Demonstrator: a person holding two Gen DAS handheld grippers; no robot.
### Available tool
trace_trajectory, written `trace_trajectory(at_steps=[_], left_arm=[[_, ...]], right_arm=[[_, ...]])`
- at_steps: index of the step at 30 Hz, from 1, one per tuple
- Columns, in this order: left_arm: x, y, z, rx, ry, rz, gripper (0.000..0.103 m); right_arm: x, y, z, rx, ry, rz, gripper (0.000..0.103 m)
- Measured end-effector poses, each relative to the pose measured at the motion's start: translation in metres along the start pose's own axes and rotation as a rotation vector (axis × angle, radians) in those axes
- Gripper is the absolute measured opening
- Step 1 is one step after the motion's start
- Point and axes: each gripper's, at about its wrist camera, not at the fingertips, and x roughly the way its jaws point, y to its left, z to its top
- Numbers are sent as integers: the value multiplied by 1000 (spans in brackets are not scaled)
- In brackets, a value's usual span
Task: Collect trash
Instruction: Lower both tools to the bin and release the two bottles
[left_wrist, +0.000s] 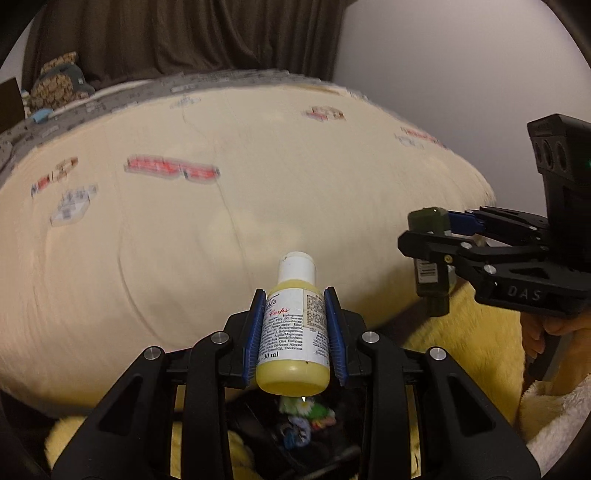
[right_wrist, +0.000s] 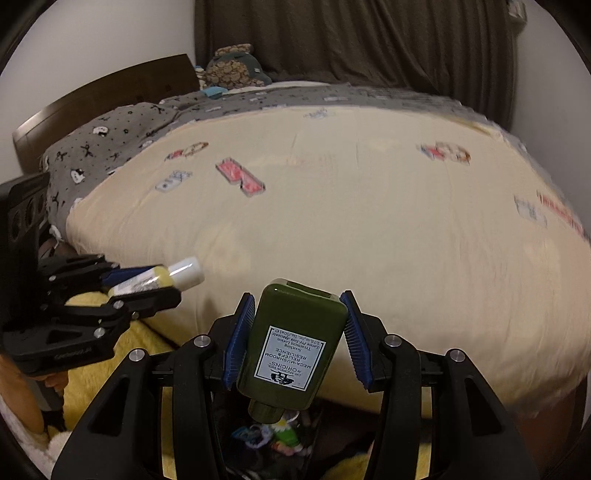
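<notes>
"ORIGINS MEGA-MUSHROOM" label on green bottle (right_wrist: 291, 343)

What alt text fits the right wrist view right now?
The right gripper clamps an upside-down dark green lotion bottle before a cream bedspread. The left gripper, at left, holds a yellow bottle.

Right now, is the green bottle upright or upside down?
Upside down: the green bottle in the right tool shows an inverted label and its cap points downward.
</notes>
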Motion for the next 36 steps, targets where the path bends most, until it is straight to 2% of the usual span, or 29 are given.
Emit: trace_trajectory(at_steps=[7, 19, 29, 30, 31, 33, 36], left_arm=[[27, 3, -43, -46, 127, -17, 30], [79, 1, -92, -61, 324, -45, 30], [93, 0, -92, -53, 361, -44, 30], [95, -2, -91, -54, 362, -44, 37], [94, -2, -90, -55, 358, -41, 48], [88, 1, -86, -51, 344, -28, 58], [72, 5, -78, -44, 297, 13, 76]], right_arm=[[25, -1, -50, 74, 115, 29, 49], [61, 2, -88, 123, 218, 27, 49], [68, 6, -89, 116, 245, 13, 50], [67, 4, -88, 118, 243, 11, 52], [67, 4, -87, 121, 239, 6, 60], [61, 2, -83, 126, 216, -16, 73], [49, -2, -76, 133, 174, -45, 81]])
